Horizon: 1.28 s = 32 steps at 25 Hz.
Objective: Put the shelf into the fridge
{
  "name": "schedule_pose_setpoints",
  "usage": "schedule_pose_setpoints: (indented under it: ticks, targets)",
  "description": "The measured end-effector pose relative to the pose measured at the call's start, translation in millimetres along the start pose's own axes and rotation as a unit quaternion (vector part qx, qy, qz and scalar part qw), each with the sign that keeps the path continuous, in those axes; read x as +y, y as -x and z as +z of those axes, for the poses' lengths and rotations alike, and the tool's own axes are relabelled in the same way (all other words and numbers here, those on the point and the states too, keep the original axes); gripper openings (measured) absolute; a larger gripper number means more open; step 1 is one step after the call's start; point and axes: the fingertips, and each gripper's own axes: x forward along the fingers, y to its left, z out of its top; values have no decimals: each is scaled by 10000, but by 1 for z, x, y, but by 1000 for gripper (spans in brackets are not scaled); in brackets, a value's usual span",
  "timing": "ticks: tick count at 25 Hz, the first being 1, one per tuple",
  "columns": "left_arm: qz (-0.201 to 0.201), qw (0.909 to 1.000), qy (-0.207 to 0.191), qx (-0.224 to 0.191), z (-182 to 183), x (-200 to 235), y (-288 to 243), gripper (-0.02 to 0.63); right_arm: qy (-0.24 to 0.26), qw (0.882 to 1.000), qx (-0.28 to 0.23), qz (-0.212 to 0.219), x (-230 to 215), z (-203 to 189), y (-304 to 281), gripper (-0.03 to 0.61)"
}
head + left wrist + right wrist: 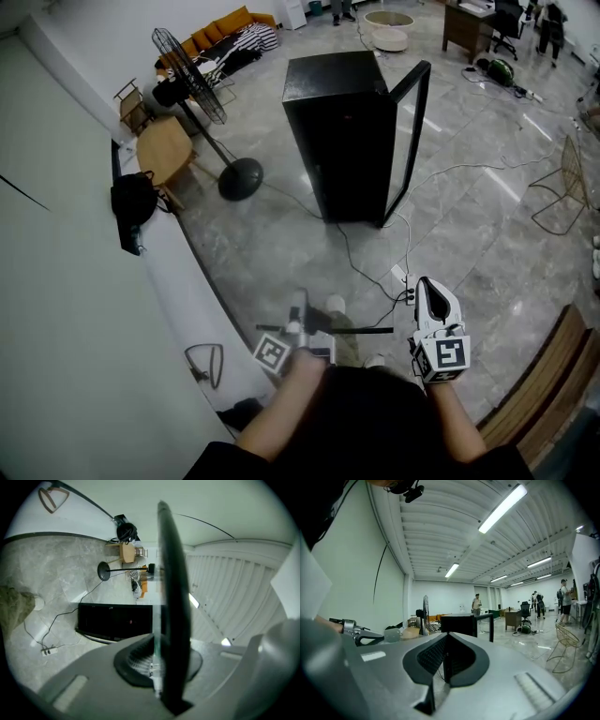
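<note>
1. Glass shelf (174,597) with a dark rim is clamped in the left tool (157,679). The jaws stand almost together and press on the thin pane from both sides.
2. Left gripper view: the shelf is seen edge-on. It runs straight out from the jaws up the middle of the frame.
3. Head view: the shelf (361,330) shows as a thin dark line low in the frame, close to the person's body. It runs from the left tool (298,319) across toward the right tool (427,291). Its free end lies near the right tool, and no contact is visible.
4. Right tool (445,665): the jaws are closed against each other with nothing between them. It is held beside the shelf and points toward the fridge.
5. The black fridge (342,131) stands upright on the grey marble-pattern floor (469,216), well apart from the shelf and both tools.
6. The fridge's glass door (410,141) stands open, swung out on the right-hand side in the head view.
7. The fridge also shows beyond the jaws in the left gripper view (115,620) and in the right gripper view (459,624).
8. A cable (352,253) runs over the floor from the fridge base to a white power strip (398,275), which lies between the fridge and the tools.
9. A standing fan (192,80) is just left of the fridge. A round wooden table (164,148) and a black bag (131,199) are farther left, by the wall.
</note>
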Motion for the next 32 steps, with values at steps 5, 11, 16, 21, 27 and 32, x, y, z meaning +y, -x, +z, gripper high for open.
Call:
schedule_pose_setpoints:
  ticks: [5,11,16,21,27,32]
  targets:
    - [-22,9999,136,82,18,15,-54,18,49,9999,-29,-98,-9,-2,-50,3]
    - [51,9997,63,239,46,19,-135,18,120,9997,184,-48,-11,9,-131,3]
    - [43,9995,221,239,72,16,-199,18,162,9996,223,-65,-12,35,-199,3]
    - [110,9990,215,385,101,17,-253,18,63,9998,179,-103,-4,48,-254,3]
    - [107,9981,269,548,125,19,-307,18,269,9991,179,-290,0,64,-309,3]
    - [149,9966,286,758,142,35,-339,18,183,9985,34,-517,6,67,-344,3]
